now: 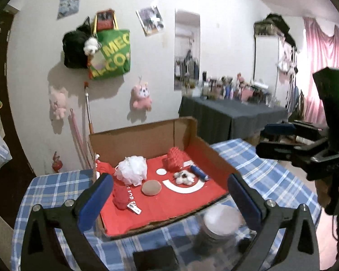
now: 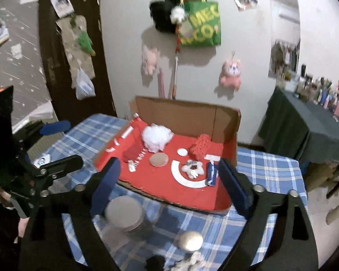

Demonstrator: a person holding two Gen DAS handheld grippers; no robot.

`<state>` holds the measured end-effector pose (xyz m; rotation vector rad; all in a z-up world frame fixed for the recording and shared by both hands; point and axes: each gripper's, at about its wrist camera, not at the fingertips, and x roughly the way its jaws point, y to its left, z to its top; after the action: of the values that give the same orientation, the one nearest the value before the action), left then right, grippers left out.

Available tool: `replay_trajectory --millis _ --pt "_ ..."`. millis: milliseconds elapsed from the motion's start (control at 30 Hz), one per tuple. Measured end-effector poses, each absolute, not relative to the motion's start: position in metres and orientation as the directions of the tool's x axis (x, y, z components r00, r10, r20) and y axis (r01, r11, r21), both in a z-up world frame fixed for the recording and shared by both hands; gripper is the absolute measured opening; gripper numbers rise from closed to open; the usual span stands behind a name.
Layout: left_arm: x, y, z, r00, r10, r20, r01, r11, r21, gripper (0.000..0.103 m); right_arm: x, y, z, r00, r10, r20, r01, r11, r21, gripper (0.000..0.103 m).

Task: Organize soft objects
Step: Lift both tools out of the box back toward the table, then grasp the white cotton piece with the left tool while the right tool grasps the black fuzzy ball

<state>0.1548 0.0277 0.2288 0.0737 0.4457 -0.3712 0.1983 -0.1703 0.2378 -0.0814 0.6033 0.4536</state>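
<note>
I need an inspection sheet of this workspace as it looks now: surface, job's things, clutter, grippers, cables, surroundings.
Surface: table with blue plaid cloth.
Job's things: white mesh pouf, red spiky toy, round tan sponge and small white plush lie in the red-lined cardboard box.
Clutter: lidded jar in front of the box.
Grippers: left gripper and right gripper both open, empty.
Cables: nothing seen.
Surroundings: green bag on the wall.

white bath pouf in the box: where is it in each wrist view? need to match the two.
Left wrist: white bath pouf sits left of centre, at the back-left of the red-lined cardboard box, behind the tan round pad.
Right wrist: white bath pouf sits just left of centre, against the back wall of the box.
Shared landmark: the green tote bag on the wall above.
</note>
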Motion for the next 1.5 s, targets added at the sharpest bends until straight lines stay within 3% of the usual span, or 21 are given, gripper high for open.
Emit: replay_trajectory --millis 300,400,767,1133,1500 --pt "0.067 0.033 0.221 0.902 -0.324 -0.285 0.328 0.944 -0.034 0.103 0.095 -0.175 0.243 0.830 0.399 -0.390 -0.422 0.906 0.028 0.091" --pt "0.049 0.033 0.213 0.915 -0.309 -0.260 0.310 0.950 -0.039 0.103 0.067 -0.175 0.234 0.869 0.361 -0.338 -0.382 0.924 0.004 0.097" --pt "0.015 0.033 0.165 0.945 -0.224 -0.239 0.217 0.974 -0.058 0.103 -0.001 -0.171 0.182 0.952 0.220 -0.211 -0.233 0.972 -0.038 0.098" --pt "0.014 0.034 0.102 0.926 -0.160 -0.342 0.138 0.987 -0.088 0.103 -0.002 -0.173 0.112 0.948 0.163 -0.274 -0.169 0.986 0.003 0.098" --pt "0.032 0.033 0.063 0.879 -0.143 -0.454 0.106 0.989 -0.106 0.103 0.020 -0.173 0.054 0.890 0.158 -0.428 -0.161 0.987 0.028 0.098"
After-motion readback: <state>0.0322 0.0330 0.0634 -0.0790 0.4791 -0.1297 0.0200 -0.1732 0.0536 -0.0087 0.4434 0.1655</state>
